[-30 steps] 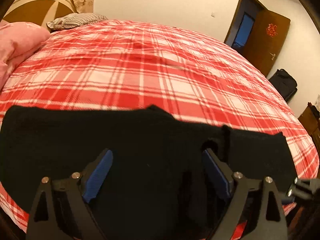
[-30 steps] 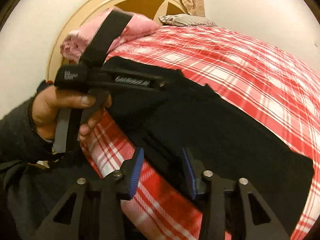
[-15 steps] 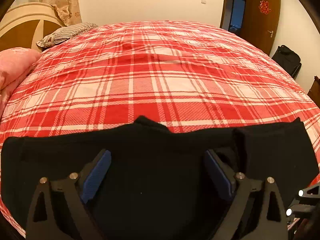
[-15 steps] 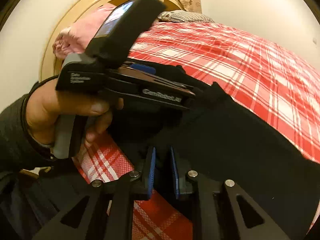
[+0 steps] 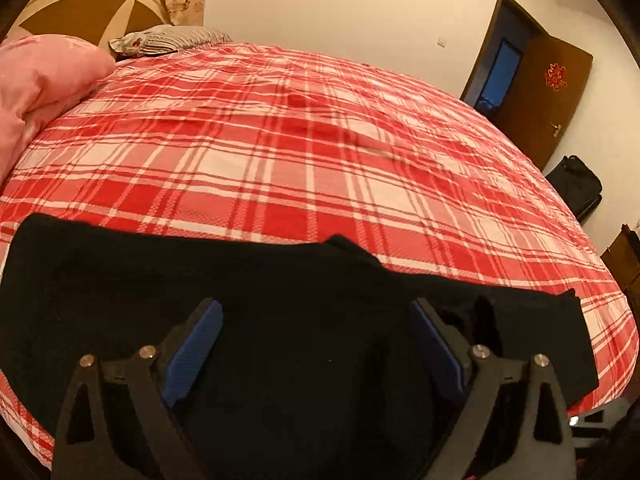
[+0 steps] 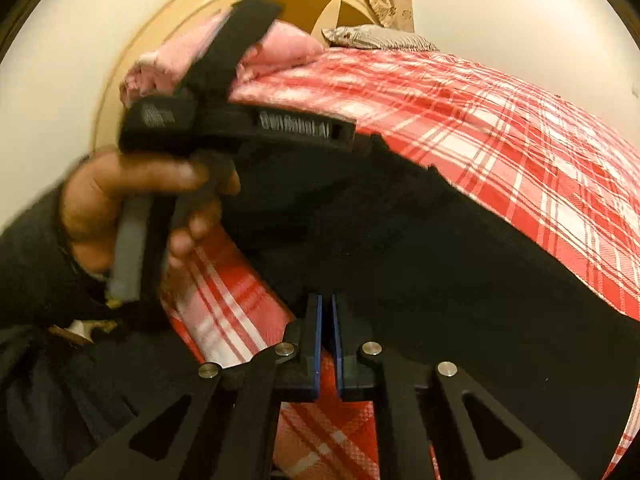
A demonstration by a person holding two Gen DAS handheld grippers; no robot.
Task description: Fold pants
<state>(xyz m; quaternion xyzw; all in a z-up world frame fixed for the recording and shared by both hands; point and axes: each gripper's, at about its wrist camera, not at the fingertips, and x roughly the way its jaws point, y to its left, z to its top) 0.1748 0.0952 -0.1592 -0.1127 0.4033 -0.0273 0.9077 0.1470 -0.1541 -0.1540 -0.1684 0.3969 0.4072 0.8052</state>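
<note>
Fingers [image 6: 316,336] of the right gripper [image 6: 326,320] pinch the black pants' [image 5: 280,300] near edge, left gripper [image 5: 316,344] wide above them; folding seemingly barely begun.

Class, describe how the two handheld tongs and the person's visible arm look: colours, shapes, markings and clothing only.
Both tongs, the left tongs and the right tongs, have black triangular cut-out arms, silver round bolts and flat blue pads. In the right wrist view, the left tool's black body carries white lettering, too blurred to read, above a grey handle. The left hand emerges from a dark sleeve.
</note>
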